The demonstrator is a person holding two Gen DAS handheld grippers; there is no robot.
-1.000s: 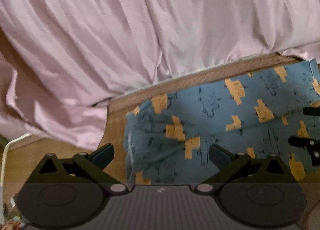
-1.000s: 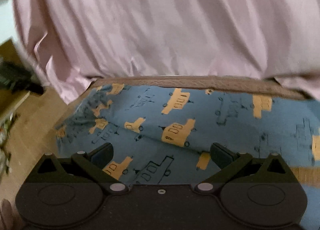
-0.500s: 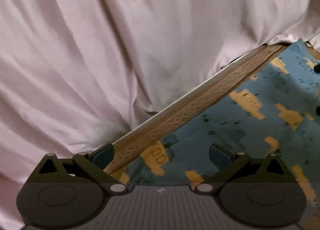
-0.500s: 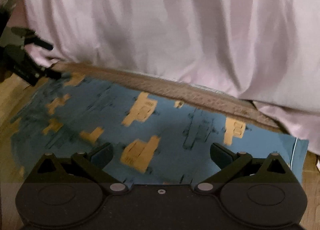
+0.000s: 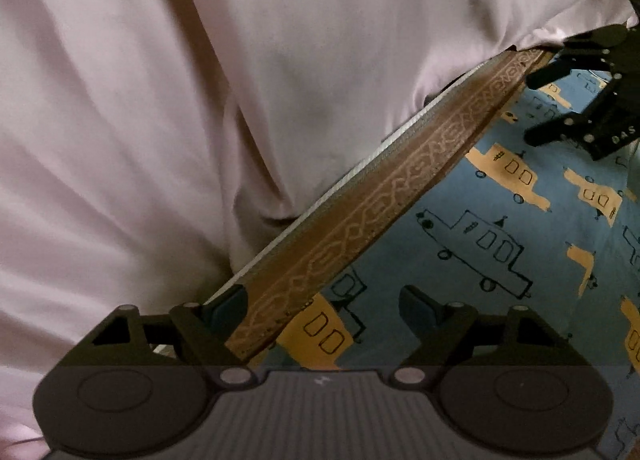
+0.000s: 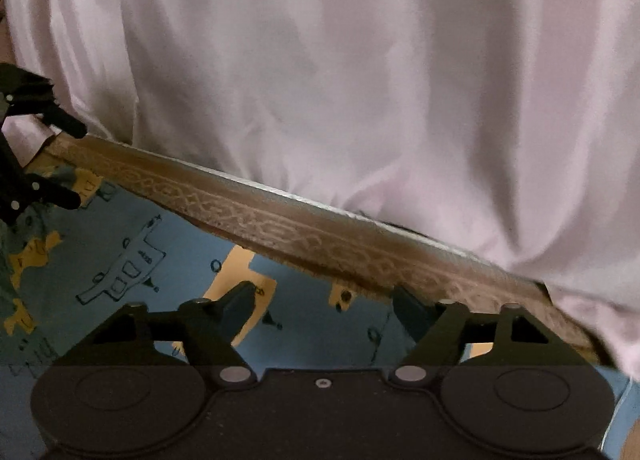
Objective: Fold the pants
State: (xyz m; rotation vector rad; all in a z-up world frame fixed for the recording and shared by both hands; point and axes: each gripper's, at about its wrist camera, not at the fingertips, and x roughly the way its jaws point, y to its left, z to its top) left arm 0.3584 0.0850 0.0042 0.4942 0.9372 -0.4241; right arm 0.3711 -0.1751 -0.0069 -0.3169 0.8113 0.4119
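The blue cotton pants with orange bus prints (image 5: 500, 228) are lying flat on the patterned brown mat (image 5: 360, 216), long axis running along its edge beside the draped pink sheet (image 6: 360, 80). Both the left gripper (image 5: 320, 302) and right gripper (image 6: 324, 298) are hovering with jaws spread wide, gripping nothing.
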